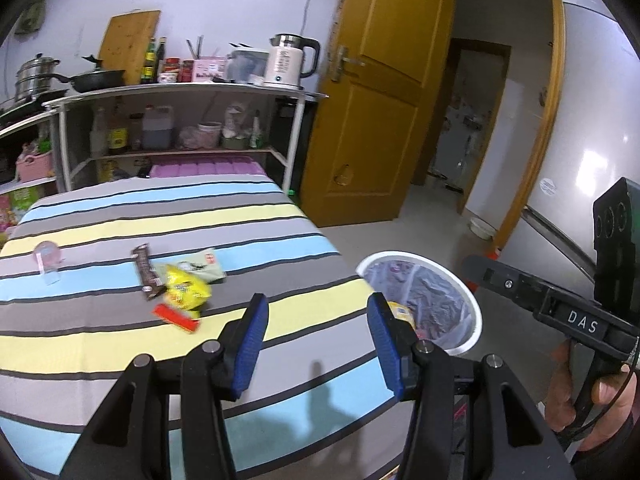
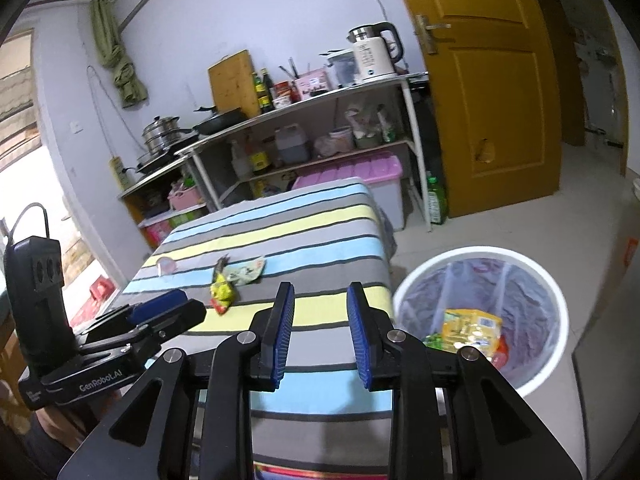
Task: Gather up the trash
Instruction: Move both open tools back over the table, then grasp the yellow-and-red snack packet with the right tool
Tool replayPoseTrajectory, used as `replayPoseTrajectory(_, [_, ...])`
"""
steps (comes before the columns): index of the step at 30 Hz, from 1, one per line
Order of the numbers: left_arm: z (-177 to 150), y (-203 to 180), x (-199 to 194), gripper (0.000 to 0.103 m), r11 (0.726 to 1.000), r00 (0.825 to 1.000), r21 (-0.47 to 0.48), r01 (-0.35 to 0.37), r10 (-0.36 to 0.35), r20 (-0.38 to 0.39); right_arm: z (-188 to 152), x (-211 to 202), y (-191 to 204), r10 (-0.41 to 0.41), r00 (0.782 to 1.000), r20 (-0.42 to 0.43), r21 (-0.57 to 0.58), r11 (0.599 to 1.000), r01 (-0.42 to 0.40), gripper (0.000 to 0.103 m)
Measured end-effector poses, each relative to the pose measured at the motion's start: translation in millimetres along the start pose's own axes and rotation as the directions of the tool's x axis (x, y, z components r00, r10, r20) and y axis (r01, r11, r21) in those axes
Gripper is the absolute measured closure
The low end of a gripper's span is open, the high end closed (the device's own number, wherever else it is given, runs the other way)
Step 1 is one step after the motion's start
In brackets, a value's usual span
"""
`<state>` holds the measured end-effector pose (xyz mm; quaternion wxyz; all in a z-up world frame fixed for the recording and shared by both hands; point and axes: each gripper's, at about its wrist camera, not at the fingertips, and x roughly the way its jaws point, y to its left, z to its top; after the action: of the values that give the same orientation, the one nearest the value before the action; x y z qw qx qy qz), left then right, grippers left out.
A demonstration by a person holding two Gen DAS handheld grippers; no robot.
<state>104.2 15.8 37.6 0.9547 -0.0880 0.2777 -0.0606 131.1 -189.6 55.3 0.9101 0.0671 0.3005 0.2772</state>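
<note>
Hovering over the striped tablecloth (image 1: 120, 320), the left gripper (image 1: 318, 324) has its blue pads spread wide with nothing between them. The right gripper (image 2: 320, 320) is parted more narrowly and is also empty. A yellow packet (image 1: 186, 290), a brown wrapper (image 1: 146, 272), a red wrapper (image 1: 176, 318) and a pale green packet (image 1: 206, 266) lie bunched on the table. The white bin (image 2: 556, 300) stands on the floor just beside the table, holding a yellow packet.
</note>
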Motion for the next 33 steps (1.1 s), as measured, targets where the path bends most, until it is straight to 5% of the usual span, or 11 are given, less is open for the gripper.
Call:
replayPoseTrajectory(24, [-25.7,96.1,-30.7,0.050,0.974,0.981,-0.116,-0.193,0.195,0.004,-11.7,72.7,69.2,0.102,0.984,-0.147,-0.121,0.985,-0.120,0.074])
replayPoseTrajectory(26, [-26.8,103.5,-32.7,0.050,0.971,0.978,-0.122,-0.206,0.208,0.005,-10.5,81.8,75.9,0.114,0.980,-0.163,-0.124,0.983,-0.134,0.073])
replayPoseTrajectory(28, [-28.2,111.5,-34.9,0.050,0.967,0.975,-0.131,-0.220,0.222,0.004,-9.6,90.9,81.8,0.124,0.976,-0.181,-0.123,0.981,-0.148,0.059])
replayPoseTrajectory(33, [-32.1,130.7,-37.9,0.050,0.956,0.969,-0.158,-0.245,0.248,-0.001,-8.2,122.7,96.7,0.147,0.962,-0.229,-0.112,0.978,-0.176,0.057])
